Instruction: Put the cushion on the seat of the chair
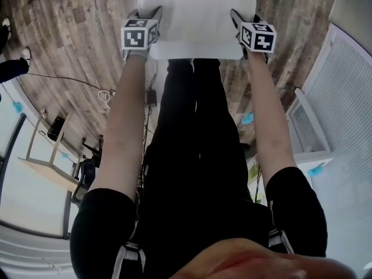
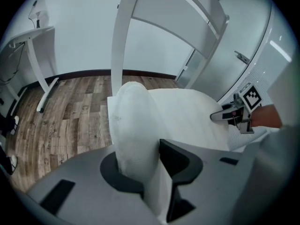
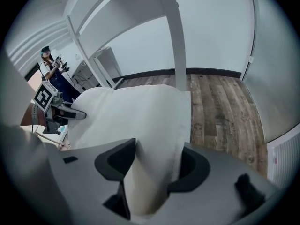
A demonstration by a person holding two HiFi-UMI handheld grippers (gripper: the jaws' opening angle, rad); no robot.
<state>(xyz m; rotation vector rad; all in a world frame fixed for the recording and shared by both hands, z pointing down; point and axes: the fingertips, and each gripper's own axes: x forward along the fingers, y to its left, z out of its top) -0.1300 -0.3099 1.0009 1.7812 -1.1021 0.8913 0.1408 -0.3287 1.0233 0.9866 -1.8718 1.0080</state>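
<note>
Your left gripper (image 2: pixel 147 163) has its jaws pinched on the near edge of the cushion (image 1: pixel 197 10). The white fabric narrows right down into the gap and puffs up above it. Over on the other side, your right gripper (image 3: pixel 154 165) has its jaws spread wide. The cushion's edge bulges between them and brushes both sides, but there's no squeeze on it.

Out from the jaws, the cushion stretches flat and broad between your two grippers, one at each near corner. It's down at the chair (image 2: pixel 119 41), whose white upright rises just behind the cushion's far edge, with the slanted backrest (image 2: pixel 178 13) above. Cushion and seat are both white and run together, so I can't pick out the line between them.

From your head view, both forearms reach straight forward, and your black trousers (image 1: pixel 197 156) run down the middle to the cushion's near edge. Wood plank floor (image 2: pixel 70 111) lies all around. A white desk leg (image 2: pixel 40 74) stands off to the left by the wall.
</note>
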